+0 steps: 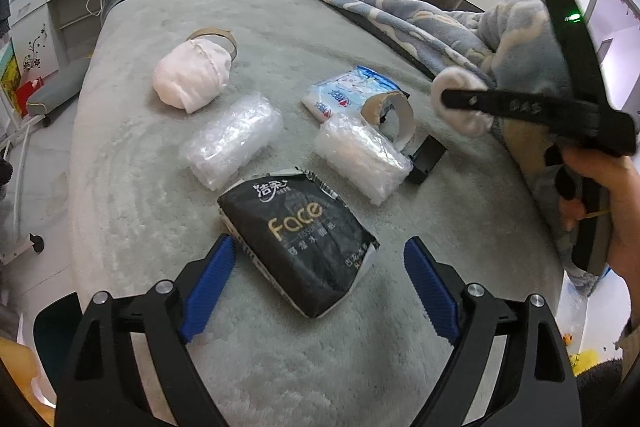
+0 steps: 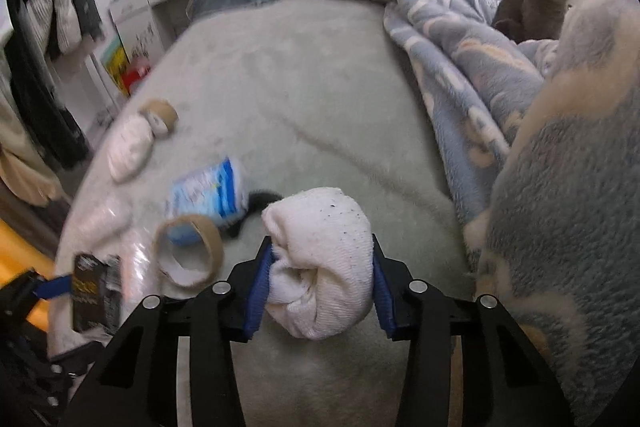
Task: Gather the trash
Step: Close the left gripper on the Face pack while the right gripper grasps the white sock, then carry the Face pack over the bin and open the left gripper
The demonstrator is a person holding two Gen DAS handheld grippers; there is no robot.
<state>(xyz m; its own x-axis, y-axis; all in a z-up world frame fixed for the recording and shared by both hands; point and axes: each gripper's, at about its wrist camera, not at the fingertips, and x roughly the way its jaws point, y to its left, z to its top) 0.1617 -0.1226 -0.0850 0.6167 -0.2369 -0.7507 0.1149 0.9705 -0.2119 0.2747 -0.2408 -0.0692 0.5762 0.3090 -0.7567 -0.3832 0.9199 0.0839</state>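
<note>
Your right gripper (image 2: 322,287) has its jaws clamped on a soft, squashy white cloth roll (image 2: 320,259). Your left gripper (image 1: 316,287) has its jaws apart over the black tissue pack (image 1: 304,247) near the bed's (image 1: 300,27) front edge. It is light and crinkly; pinch it across the middle.

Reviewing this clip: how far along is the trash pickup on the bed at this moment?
Early stage. Nothing visibly binned. In hand: the right gripper is shut on a rolled white cloth. The left gripper is open over the black tissue pack, not gripping. Left on the bed: two clear plastic bundles, blue wrapper, cardboard rings, another white bundle.
</note>
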